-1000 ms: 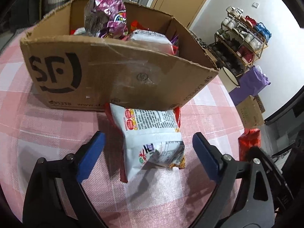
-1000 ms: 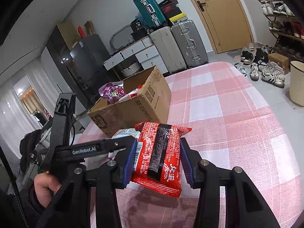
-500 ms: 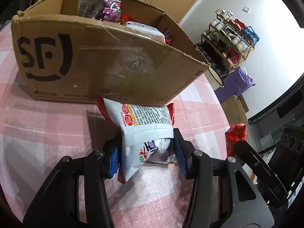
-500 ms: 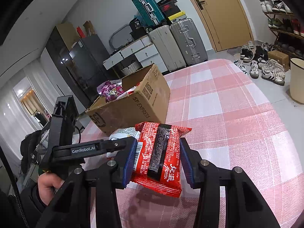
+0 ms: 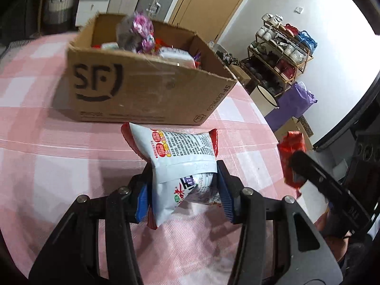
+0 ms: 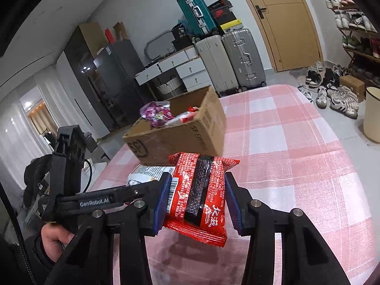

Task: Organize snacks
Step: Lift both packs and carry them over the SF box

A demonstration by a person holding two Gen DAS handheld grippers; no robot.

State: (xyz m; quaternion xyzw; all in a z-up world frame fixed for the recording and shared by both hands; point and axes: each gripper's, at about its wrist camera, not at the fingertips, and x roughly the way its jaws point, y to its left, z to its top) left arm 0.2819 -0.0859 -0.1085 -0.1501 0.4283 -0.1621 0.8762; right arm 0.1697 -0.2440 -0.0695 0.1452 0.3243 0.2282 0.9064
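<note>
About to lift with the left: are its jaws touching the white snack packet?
Touching. The left wrist view shows the left gripper shut on the white snack packet, both blue pads pressed into its sides with no gap.

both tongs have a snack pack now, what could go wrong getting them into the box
The left tongs pinch only the lower end of the white packet, so it may swing or slip. The cardboard box is already piled high, so new packs could slide off. The right tongs holding the red packet sit close by; they might collide.
</note>
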